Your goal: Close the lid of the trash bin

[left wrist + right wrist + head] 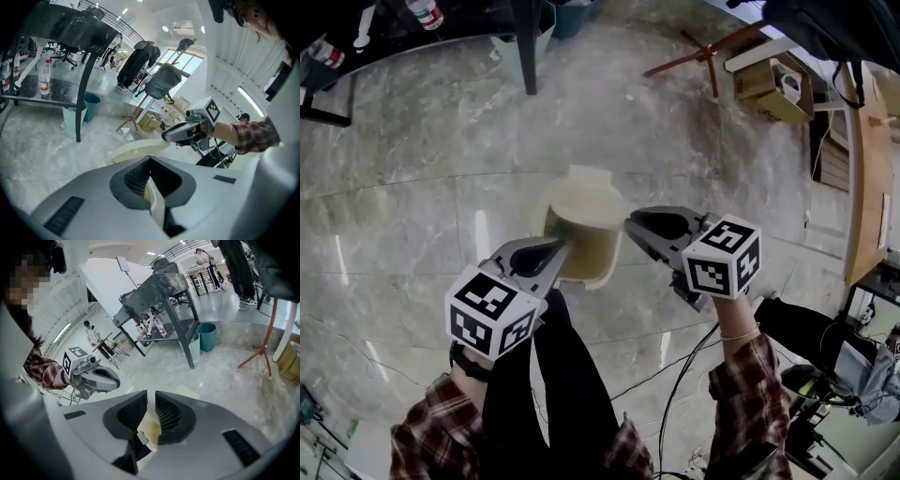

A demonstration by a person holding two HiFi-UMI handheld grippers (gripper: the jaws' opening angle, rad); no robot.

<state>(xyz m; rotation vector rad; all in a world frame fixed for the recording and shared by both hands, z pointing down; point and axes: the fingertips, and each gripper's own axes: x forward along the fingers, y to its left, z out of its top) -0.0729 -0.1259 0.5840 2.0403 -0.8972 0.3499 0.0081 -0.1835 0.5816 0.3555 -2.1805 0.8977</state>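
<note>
A cream trash bin point(592, 258) stands on the marble floor in the head view, its dark inside showing. Its lid point(581, 202) is raised and tilted over the far half of the opening. My left gripper point(559, 247) is at the lid's left edge, and a thin cream strip point(157, 201) sits pinched between its jaws. My right gripper point(629, 223) is at the lid's right edge, jaws almost together with cream plastic point(150, 425) in the narrow gap. Each gripper view shows the other gripper: the right one point(165, 136) and the left one point(116, 382).
A dark metal table leg point(528, 47) and a pale bucket point(523, 42) stand beyond the bin. A wooden stand point(703, 52) and cardboard boxes point(773, 89) are at the far right. Cables point(675, 375) trail on the floor by the person's legs point(562, 375).
</note>
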